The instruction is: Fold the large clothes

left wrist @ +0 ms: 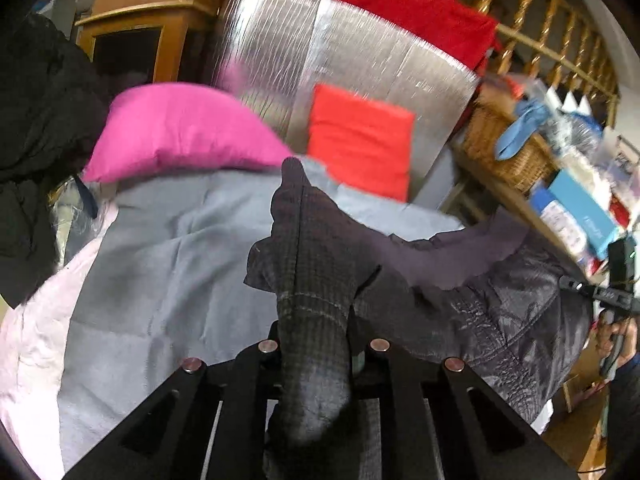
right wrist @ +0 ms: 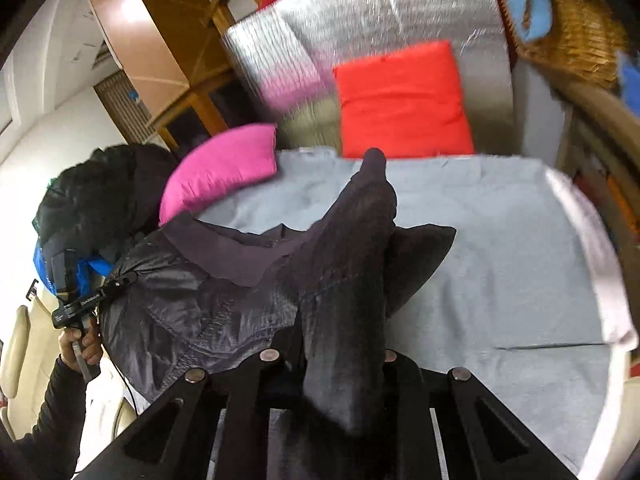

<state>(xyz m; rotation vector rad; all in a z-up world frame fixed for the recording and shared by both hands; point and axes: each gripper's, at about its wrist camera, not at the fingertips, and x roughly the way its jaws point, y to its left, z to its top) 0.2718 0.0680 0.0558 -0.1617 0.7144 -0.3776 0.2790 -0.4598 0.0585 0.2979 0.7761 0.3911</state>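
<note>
Your open room is the bare grey blanket [right wrist: 500,248] right of the dark jacket [right wrist: 224,292], running to the bed's edge. Ahead, the pink pillow [right wrist: 224,168] and red pillow [right wrist: 402,100] block the headboard end. A wicker basket [left wrist: 508,148] crowds the right side.

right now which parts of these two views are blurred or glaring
Left wrist view: the wicker basket and shelf clutter smear with motion blur; the silver foil panel glares. Right wrist view: the pink pillow and red pillow have soft edges; the dark jacket stays fairly sharp.
</note>
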